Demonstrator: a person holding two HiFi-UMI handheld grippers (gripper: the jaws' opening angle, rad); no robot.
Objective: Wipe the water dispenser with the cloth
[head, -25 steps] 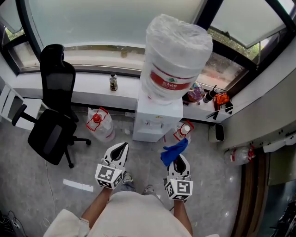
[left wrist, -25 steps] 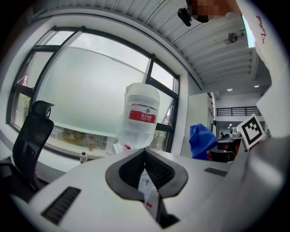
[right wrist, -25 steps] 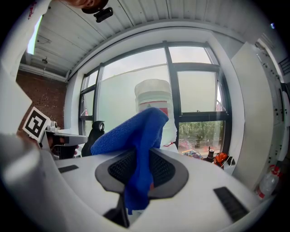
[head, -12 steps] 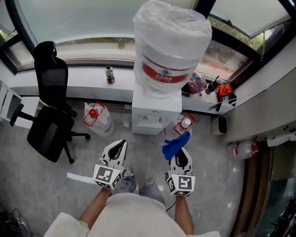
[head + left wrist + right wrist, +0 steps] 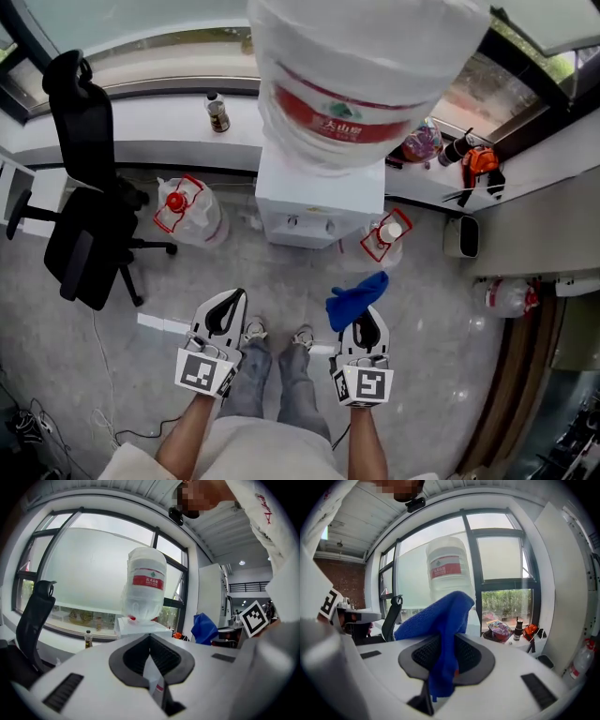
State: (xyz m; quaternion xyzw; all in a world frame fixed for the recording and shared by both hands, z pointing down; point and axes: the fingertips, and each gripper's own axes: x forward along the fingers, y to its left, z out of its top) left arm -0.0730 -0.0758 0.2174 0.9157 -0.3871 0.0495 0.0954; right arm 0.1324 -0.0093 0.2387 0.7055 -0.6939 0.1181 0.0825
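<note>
Since the right claw [image 5: 364, 323] is clamped on the blue cloth [image 5: 356, 298], with the fabric bunched above and ahead of its tips, I would wipe with that loose bunch and keep the hard jaws off the plastic. The water dispenser [image 5: 319, 202] stands ahead of this claw and a little to its left, well apart, so the reach has to close first. Starting on the cabinet top and working down the front looks sensible. The left claw [image 5: 223, 314] is pinched together on nothing and could steady the big bottle [image 5: 361, 75] if it rocks.

The head view alone shows the white cabinet and the spare jugs [image 5: 190, 211] on the floor beside it. The right gripper view shows the jaws biting the cloth, which hides the cabinet. The left gripper view shows the cloth off to that claw's right.
</note>
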